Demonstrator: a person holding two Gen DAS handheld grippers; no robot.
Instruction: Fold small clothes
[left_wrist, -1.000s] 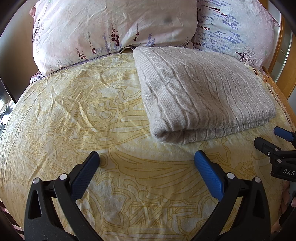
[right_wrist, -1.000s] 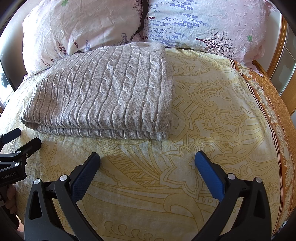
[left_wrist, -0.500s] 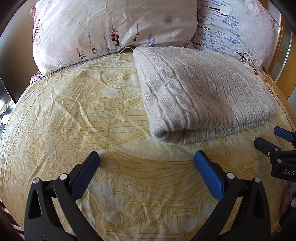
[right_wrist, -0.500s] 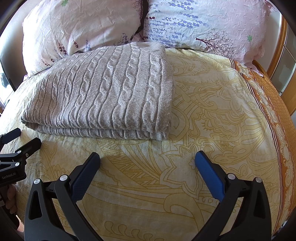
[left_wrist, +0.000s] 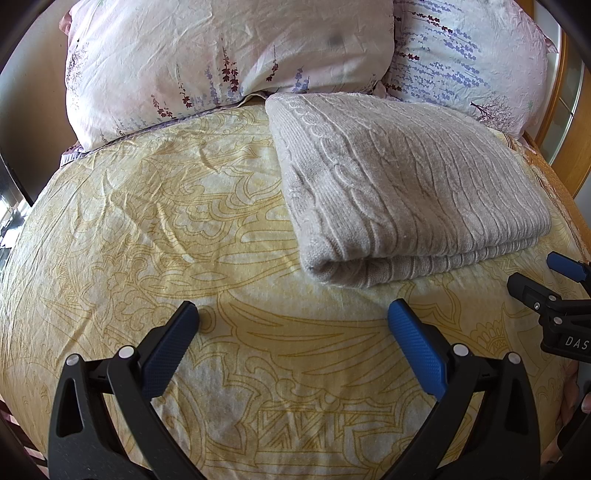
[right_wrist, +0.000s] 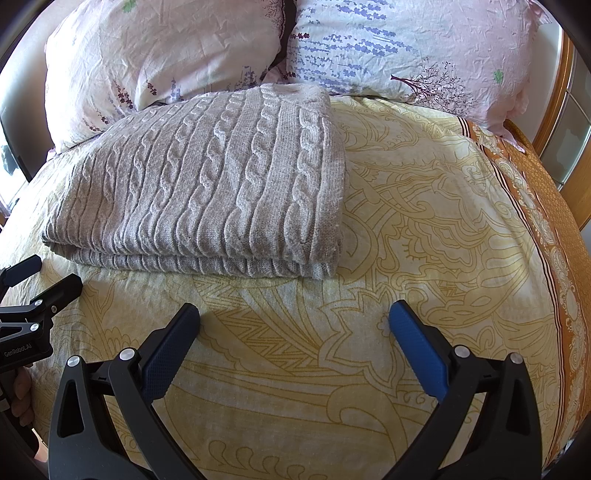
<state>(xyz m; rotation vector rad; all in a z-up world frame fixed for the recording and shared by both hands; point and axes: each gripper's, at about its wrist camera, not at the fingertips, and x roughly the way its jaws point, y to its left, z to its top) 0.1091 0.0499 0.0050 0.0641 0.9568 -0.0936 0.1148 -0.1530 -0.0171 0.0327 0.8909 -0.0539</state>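
A grey cable-knit sweater (left_wrist: 399, 192) lies folded into a neat rectangle on the yellow patterned bedspread (left_wrist: 147, 236), its far edge against the pillows. It also shows in the right wrist view (right_wrist: 207, 192). My left gripper (left_wrist: 293, 317) is open and empty, hovering over the bedspread just in front of the sweater's near left corner. My right gripper (right_wrist: 293, 317) is open and empty, in front of the sweater's near right corner. Each gripper shows at the edge of the other's view, the right one (left_wrist: 546, 280) and the left one (right_wrist: 33, 280).
Two floral pillows (left_wrist: 221, 55) (right_wrist: 406, 48) stand at the head of the bed. A wooden bed frame (right_wrist: 569, 122) runs along the right side, beside the bedspread's orange border (right_wrist: 554, 206). Bare bedspread lies left and right of the sweater.
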